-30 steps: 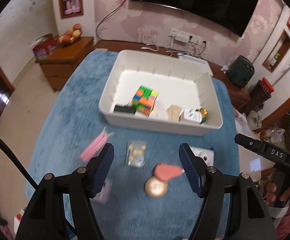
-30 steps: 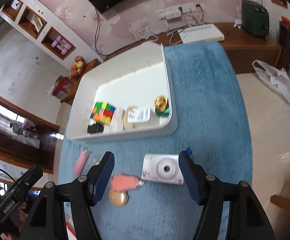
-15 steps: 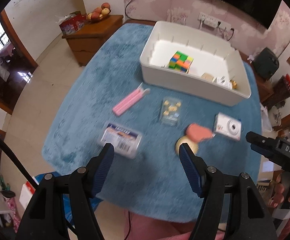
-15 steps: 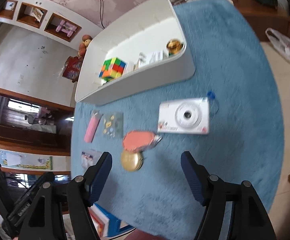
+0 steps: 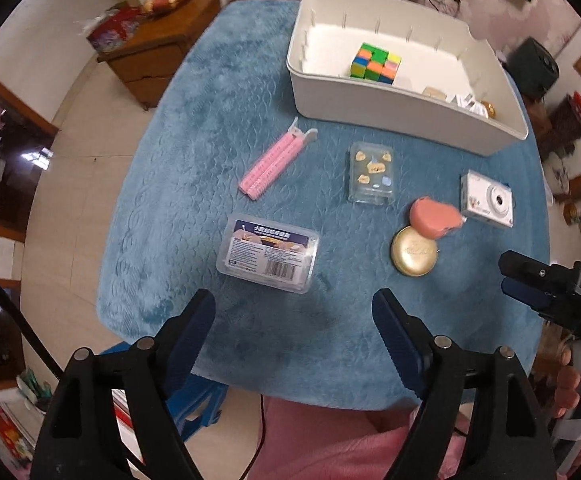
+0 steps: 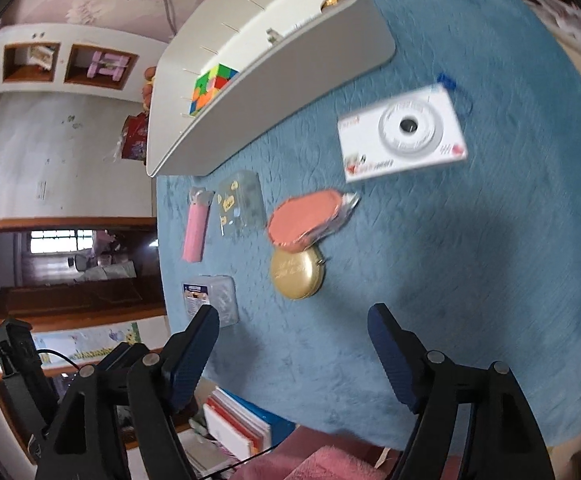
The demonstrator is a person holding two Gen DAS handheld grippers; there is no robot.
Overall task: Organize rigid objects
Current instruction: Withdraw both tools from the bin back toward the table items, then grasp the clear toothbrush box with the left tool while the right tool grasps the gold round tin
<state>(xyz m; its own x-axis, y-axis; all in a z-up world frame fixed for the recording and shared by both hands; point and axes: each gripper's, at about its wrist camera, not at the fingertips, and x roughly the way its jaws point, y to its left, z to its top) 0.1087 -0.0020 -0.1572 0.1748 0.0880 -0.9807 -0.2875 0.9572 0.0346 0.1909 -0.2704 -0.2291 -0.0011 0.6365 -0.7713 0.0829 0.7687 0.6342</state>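
Bare blue cloth [image 5: 290, 332] nearside, white bin [image 5: 390, 100] blocking far edge

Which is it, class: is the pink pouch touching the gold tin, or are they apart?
Touching. In the left wrist view, the pink pouch overlaps the gold tin's upper edge with no blue cloth between them; the right wrist view shows the same overlap.

White letters "DAS" on the right tongs' [image 5: 530, 288] black body.

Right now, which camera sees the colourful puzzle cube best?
The left wrist view: the puzzle cube shows its top and side squares inside the white bin. In the right wrist view the bin's near wall hides most of it, and the picture is blurred.
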